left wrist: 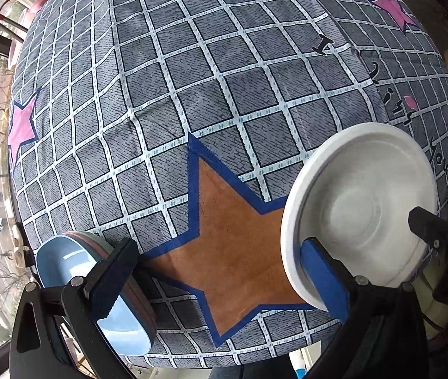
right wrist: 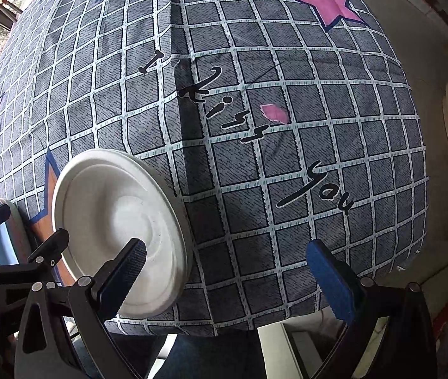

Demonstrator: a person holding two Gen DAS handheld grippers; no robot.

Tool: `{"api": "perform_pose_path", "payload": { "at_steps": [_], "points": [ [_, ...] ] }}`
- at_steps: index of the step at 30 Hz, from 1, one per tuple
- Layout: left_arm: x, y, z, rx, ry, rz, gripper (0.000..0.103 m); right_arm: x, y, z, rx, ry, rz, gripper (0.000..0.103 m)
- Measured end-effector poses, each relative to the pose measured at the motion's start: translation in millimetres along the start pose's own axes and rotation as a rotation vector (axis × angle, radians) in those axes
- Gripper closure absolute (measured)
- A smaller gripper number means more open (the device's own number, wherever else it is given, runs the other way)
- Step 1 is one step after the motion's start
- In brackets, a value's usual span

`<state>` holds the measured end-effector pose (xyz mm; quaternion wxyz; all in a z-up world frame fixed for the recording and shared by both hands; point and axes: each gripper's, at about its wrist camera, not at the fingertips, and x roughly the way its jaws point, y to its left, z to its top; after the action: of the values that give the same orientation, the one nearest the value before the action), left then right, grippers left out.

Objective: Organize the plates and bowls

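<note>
A desk (left wrist: 192, 72) wears a checked star cloth. The open left gripper (left wrist: 220, 287) sits between the blue bowl (left wrist: 65, 262) at 8 o'clock and white plate (left wrist: 366, 202) at 4. The right gripper (right wrist: 227, 278) is open too, empty, plate at its 9.

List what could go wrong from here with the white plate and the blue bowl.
1. Both grippers' jaws are open and spread wide; the left gripper has a finger beside the blue bowl and another at the white plate. Any sideways move could knock either.
2. The plate lies near the table's front edge, so a nudge may push it off.
3. The right gripper finger overlaps the plate rim; closing now might pinch badly.
</note>
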<state>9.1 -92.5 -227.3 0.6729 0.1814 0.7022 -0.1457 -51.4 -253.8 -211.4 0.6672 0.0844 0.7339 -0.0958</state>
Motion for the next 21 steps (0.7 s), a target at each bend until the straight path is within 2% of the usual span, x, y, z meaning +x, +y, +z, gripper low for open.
{"api": "perform_pose_path", "payload": {
  "at_steps": [4, 11, 15, 18, 21],
  "points": [
    [7.4, -6.4, 4.7, -0.007, 0.009, -0.005, 0.0, 17.3, -2.1, -1.9, 0.001, 0.052, 0.013, 0.001],
    [25.4, -17.0, 15.4, -0.017, 0.051, -0.007, 0.0, 45.4, 0.0, -4.0, -0.023, 0.087, 0.024, 0.001],
    [32.8, -17.6, 17.5, -0.055, 0.064, -0.069, 0.0, 59.6, -3.6, -6.1, -0.006, 0.102, 0.055, 0.001],
    [39.3, -17.9, 16.3, -0.084, 0.066, -0.123, 0.0, 78.1, -9.1, -10.6, 0.026, 0.142, 0.115, 0.001],
    [42.5, -17.0, 14.9, -0.095, 0.058, -0.13, 0.0, 85.5, -15.8, -15.2, 0.039, 0.159, 0.144, 0.0]
  ]
}}
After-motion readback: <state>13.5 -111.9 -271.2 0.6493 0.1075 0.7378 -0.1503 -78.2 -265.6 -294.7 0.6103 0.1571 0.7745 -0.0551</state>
